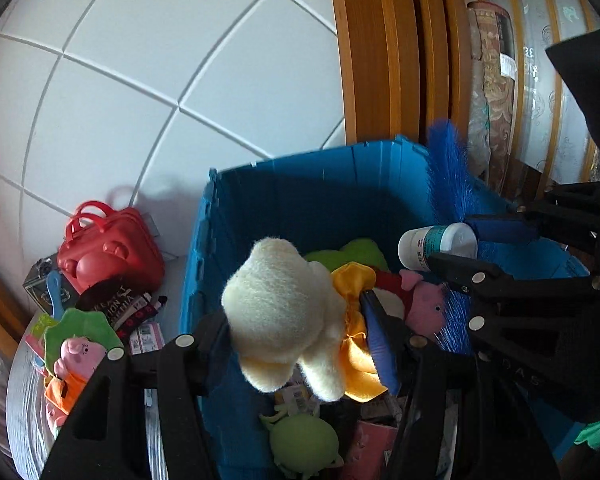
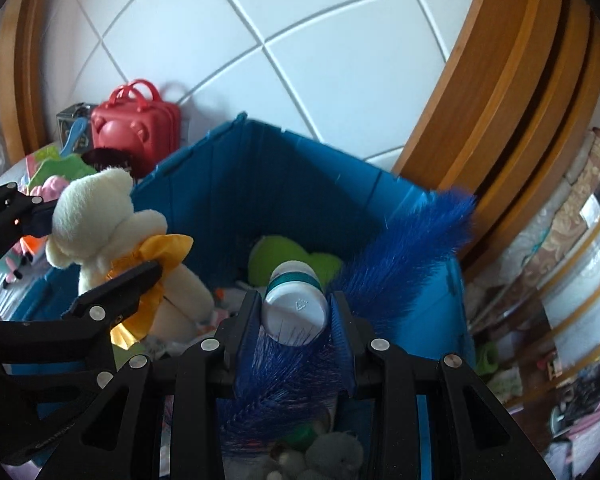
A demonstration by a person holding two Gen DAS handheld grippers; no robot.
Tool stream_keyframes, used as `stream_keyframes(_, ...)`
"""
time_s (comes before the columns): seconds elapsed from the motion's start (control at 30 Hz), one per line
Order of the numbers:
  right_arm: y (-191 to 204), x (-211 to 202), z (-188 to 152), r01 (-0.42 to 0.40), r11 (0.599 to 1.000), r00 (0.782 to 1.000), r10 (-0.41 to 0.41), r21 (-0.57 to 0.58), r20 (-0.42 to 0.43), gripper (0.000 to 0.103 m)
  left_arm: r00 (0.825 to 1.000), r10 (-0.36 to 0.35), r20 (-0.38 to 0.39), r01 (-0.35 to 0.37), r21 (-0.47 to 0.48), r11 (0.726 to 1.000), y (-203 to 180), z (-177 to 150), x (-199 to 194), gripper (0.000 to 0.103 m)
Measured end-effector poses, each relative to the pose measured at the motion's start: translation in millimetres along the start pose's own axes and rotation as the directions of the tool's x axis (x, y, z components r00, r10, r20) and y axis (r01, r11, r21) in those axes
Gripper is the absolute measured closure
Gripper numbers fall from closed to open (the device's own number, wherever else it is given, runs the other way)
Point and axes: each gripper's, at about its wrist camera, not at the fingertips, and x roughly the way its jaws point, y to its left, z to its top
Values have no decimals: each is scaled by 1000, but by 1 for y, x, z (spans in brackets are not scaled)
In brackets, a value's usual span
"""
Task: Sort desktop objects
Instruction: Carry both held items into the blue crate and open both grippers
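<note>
A cream plush bear (image 1: 284,312) with a yellow bow hangs over the open blue bin (image 1: 300,156), and my left gripper (image 1: 292,340) is shut on its body. The right wrist view shows the same bear (image 2: 96,208) at the left, above the bin's (image 2: 260,124) near corner. My right gripper (image 2: 294,320) is shut on a white bottle (image 2: 294,304) with a teal band, and a long blue feather (image 2: 412,240) is pinched alongside it. In the left wrist view that bottle (image 1: 436,240) and feather (image 1: 448,168) are over the bin's right side.
Inside the bin lie green plush toys (image 1: 304,440), a pink pig (image 1: 424,304) and other small items. On the table left of the bin are a red bear-faced case (image 1: 108,248), a pig toy on a green leaf (image 1: 80,352) and packets. A wooden frame (image 1: 380,60) stands behind.
</note>
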Motion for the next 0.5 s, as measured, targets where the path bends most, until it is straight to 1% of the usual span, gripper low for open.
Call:
stream_keyframes(0.07,2,8,-6,-5,1000,1000,4,-16,-30,69,999,7,-40,-7,-2,1000,-2,-3,5,45)
stream_keyframes(0.1,4,11,-9,-5,1000,999,4,-27,-47,69,999,9,-46,-9,-6,1000,-2,-3,5,44)
stream_keyframes(0.17,5,18,-16,-12,999,997,9,-40,-76,69,997,33,-64,-33,6,999,-4,-4,7,39)
stream_keyframes(0.23,5,23,-20,-17,999,995,13,-46,-101,69,995,41,-89,-40,9,999,-7,-5,10,38)
stream_keyframes(0.27,5,25,-22,-20,999,994,15,-47,-109,69,995,36,-91,-36,2,999,-7,-5,10,38)
stream_keyframes(0.37,8,28,-27,-32,999,992,27,-44,-119,69,995,46,-90,-46,1,999,-8,-7,8,26)
stream_keyframes(0.5,7,28,-32,-26,999,992,21,-43,-128,69,995,39,-87,-39,-1,999,-11,-10,4,25)
